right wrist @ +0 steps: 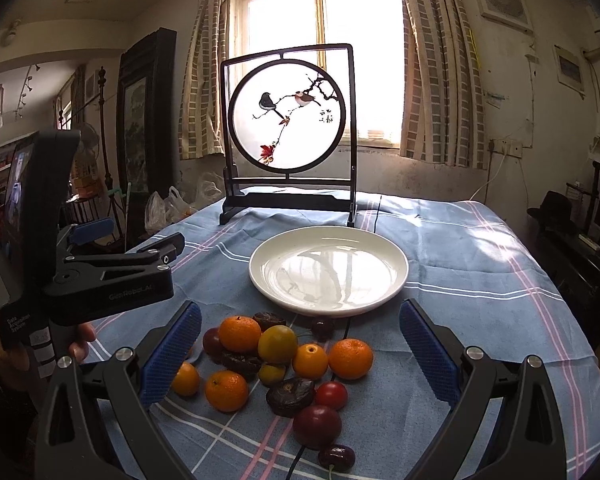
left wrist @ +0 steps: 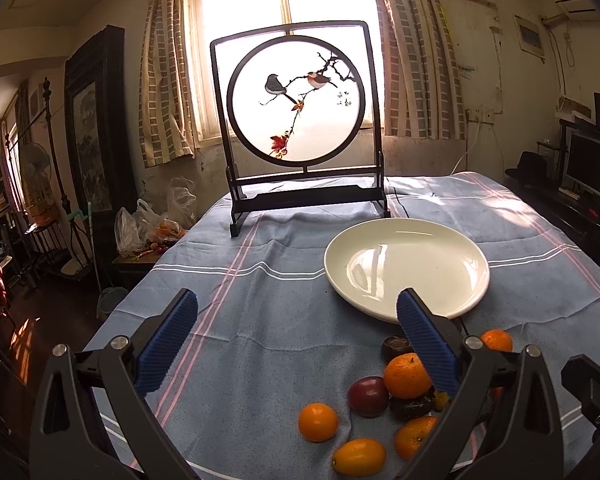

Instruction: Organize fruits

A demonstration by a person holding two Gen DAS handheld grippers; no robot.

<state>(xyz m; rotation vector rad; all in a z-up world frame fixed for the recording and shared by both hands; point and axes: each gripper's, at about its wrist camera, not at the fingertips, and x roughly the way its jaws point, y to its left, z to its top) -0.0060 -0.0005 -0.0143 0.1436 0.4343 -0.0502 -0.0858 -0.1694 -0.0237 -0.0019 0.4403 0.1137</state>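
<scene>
Sunlight is pouring through the window (right wrist: 324,64) at the far end of the room, with checked curtains (right wrist: 440,68) hanging either side. Sitting in front of it is a table (right wrist: 480,264) wearing a blue striped cloth, and at its far edge a dark framed screen with two painted birds (right wrist: 288,116) is standing upright.

Nearer in, a white plate (right wrist: 328,270) is lying on the cloth with nothing in it. Just on the near side of the plate the pile of fruit (right wrist: 276,360) is spreading out: oranges (right wrist: 350,358) and smaller yellow-orange ones mixed with dark red plums (right wrist: 317,426), a couple of wrinkly dark brown fruits (right wrist: 290,396) and a cherry (right wrist: 337,457) at the near edge. Some are touching each other, none are on the plate.

The right gripper (right wrist: 300,354) is hovering above the pile, jaws spread wide with nothing between them. The left gripper (left wrist: 300,338) is hanging over the bare cloth left of the fruit, jaws also spread wide and holding nothing; from its camera the fruit is sitting near right and the plate beyond that. In the right wrist view you can see the left gripper's black body off to the left, with a hand (right wrist: 80,344) wrapping its handle.

Plastic bags (left wrist: 148,228) are slumping on a low stand left of the table.
</scene>
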